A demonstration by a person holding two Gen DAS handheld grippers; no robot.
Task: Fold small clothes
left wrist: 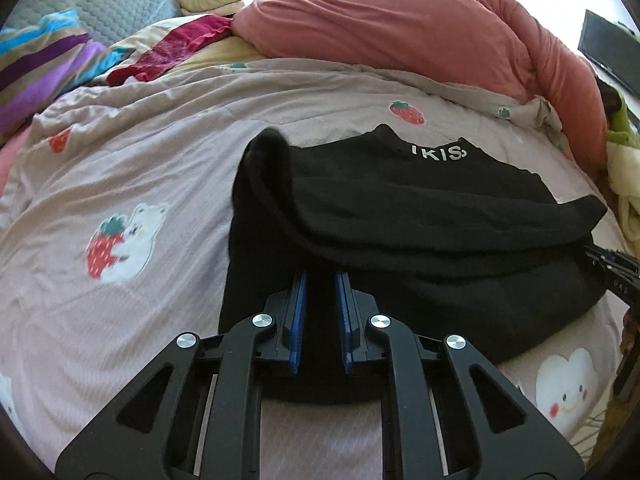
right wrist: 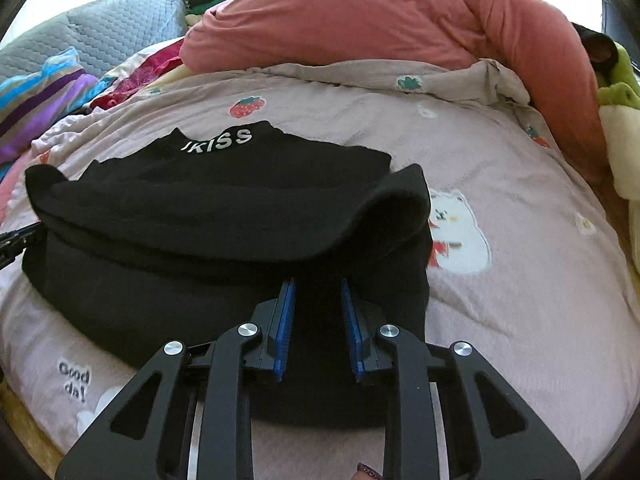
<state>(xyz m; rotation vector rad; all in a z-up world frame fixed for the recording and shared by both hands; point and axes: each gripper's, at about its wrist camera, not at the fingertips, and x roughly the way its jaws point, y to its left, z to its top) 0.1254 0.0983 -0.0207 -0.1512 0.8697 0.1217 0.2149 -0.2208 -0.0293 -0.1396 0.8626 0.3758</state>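
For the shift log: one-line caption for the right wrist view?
Open right gripper over half-folded black top on pink bedspread.

The bed's strawberry-print quilt carries a black garment and salmon duvet.

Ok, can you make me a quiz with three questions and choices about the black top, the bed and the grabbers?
1. Where does the black top lie?
A. on the strawberry-print quilt
B. on the pink duvet
C. on the grey pillow

2. What colour are the letters at its collar?
A. red
B. white
C. blue

3. How do the jaws of the left gripper and right gripper stand?
A. both apart
B. both shut
C. one shut

Answers: 1 A, the printed quilt shows all around the top. 2 B, the lettering is white on black. 3 A, a gap shows between each pair of blue pads.
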